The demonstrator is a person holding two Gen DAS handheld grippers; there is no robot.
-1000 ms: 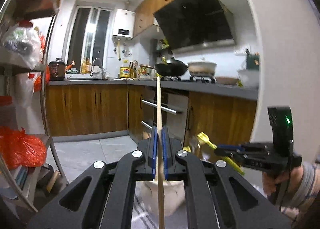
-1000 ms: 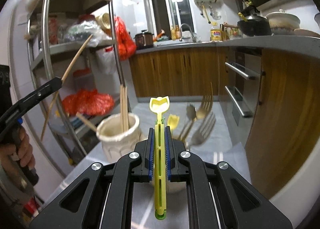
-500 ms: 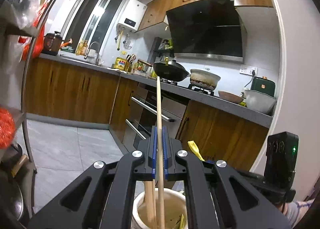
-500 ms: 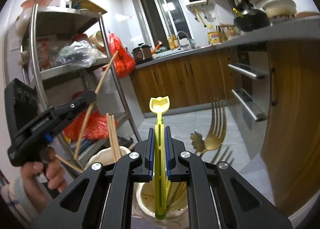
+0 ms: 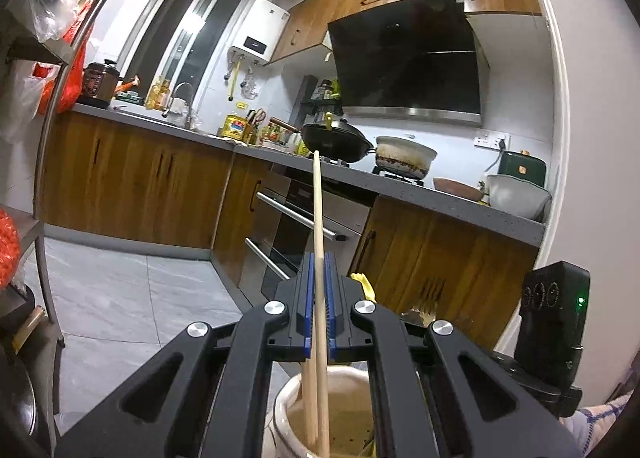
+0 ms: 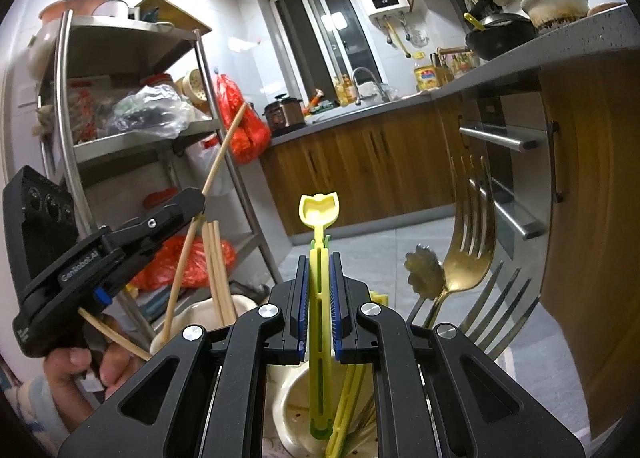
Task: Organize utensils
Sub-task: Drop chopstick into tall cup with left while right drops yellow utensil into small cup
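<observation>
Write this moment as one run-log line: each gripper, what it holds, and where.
left gripper: shut on chopstick, over left jar | right gripper: shut on yellow utensil, over right jar | not released

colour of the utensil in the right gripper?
Yellow, with a green end. The utensil shows best in the right wrist view, clamped in the right gripper.

Holder (image 6: 200, 312) as reference: chopsticks (image 6: 218, 270) stand in it. Second holder (image 6: 296, 398) just right, forks (image 6: 472, 218) in it. Shelf rack (image 6: 132, 138) behind; counter (image 6: 520, 58) right.
</observation>
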